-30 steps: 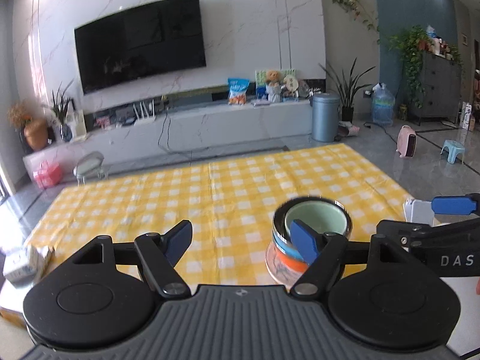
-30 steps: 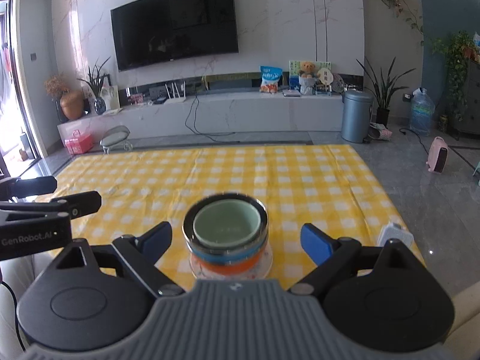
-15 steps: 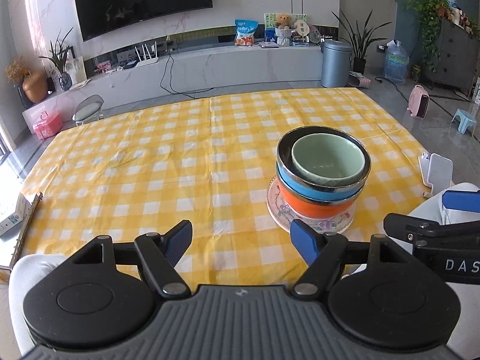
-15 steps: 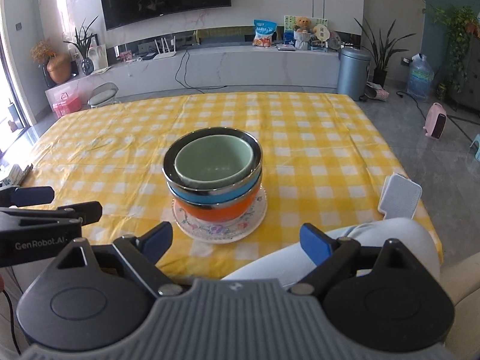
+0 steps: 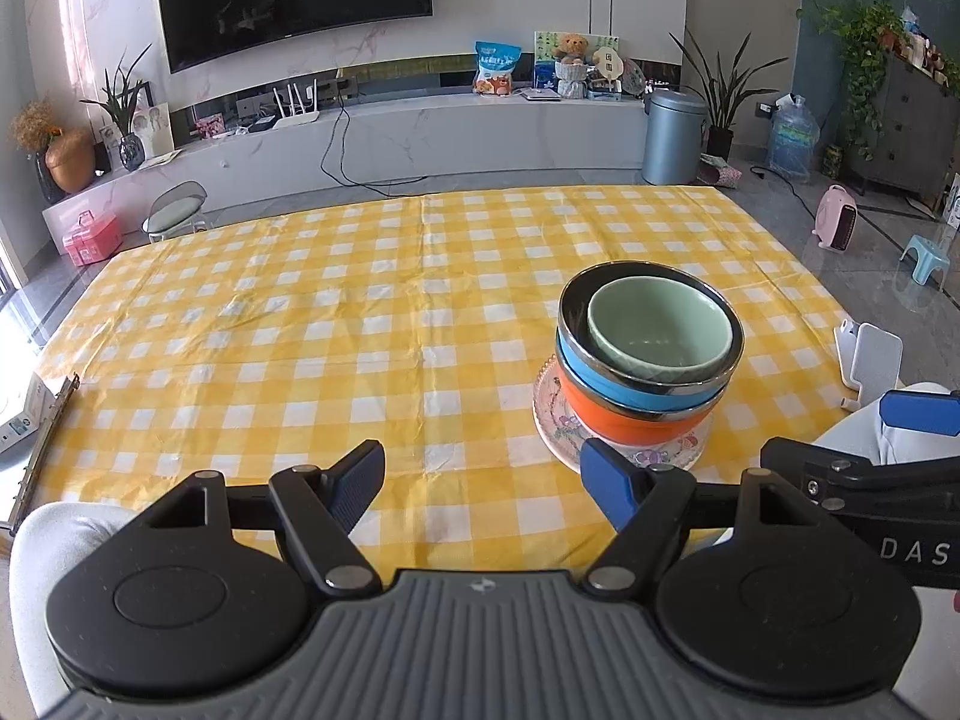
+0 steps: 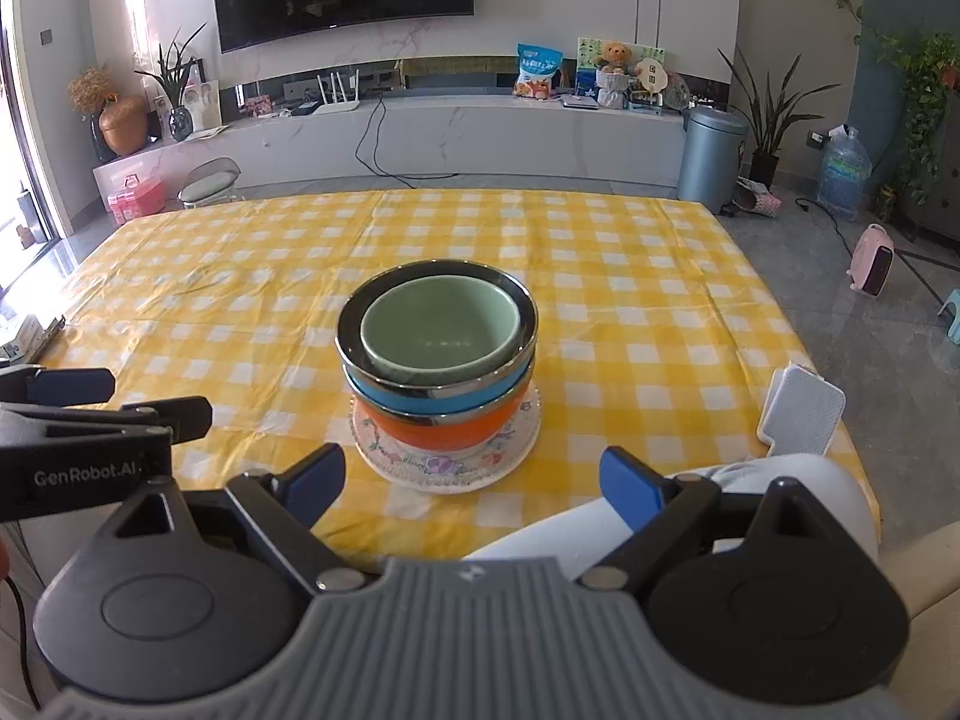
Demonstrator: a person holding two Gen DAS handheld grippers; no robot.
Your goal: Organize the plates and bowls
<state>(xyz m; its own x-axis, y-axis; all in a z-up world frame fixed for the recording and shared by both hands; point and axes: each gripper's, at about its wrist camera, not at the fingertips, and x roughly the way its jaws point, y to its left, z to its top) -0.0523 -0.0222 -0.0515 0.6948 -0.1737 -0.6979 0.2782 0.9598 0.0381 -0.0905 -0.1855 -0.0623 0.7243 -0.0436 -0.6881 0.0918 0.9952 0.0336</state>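
The bowls [image 6: 436,354] are already nested, green in steel in blue in orange, on a floral plate [image 6: 444,456] near the surface's [image 6: 600,276] front edge. Whether unstacking or anything else is left, I cannot tell. The left gripper [image 5: 483,483] and right gripper [image 6: 474,480] both hang spread and empty.
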